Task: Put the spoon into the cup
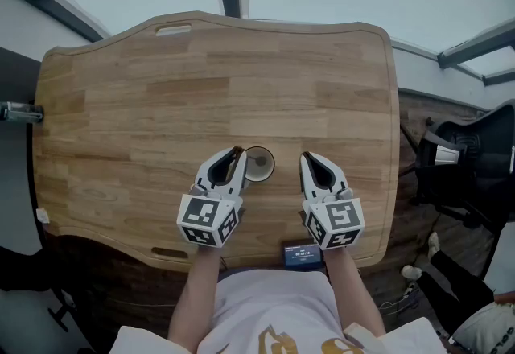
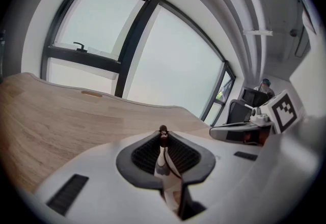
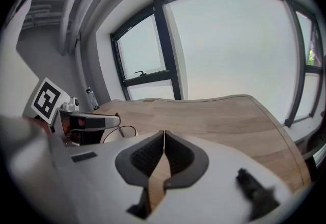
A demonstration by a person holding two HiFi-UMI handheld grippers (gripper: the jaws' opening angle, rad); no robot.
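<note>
A small pale cup (image 1: 259, 164) stands on the wooden table (image 1: 201, 95), between my two grippers. My left gripper (image 1: 239, 154) has its tips right beside the cup's left rim. Its jaws are shut on a thin pale spoon (image 2: 163, 159) with a dark end, which stands up between the pads. I cannot tell how far the spoon reaches past the tips. My right gripper (image 1: 306, 158) is a little right of the cup, shut, with nothing between its jaws (image 3: 164, 134). In the right gripper view the cup's rim (image 3: 122, 131) shows behind the left gripper (image 3: 86, 122).
A bottle (image 1: 20, 112) stands at the table's left edge. A small dark device (image 1: 302, 253) lies at the front edge by the person's body. A black chair (image 1: 475, 151) stands to the table's right. Windows run along the far side.
</note>
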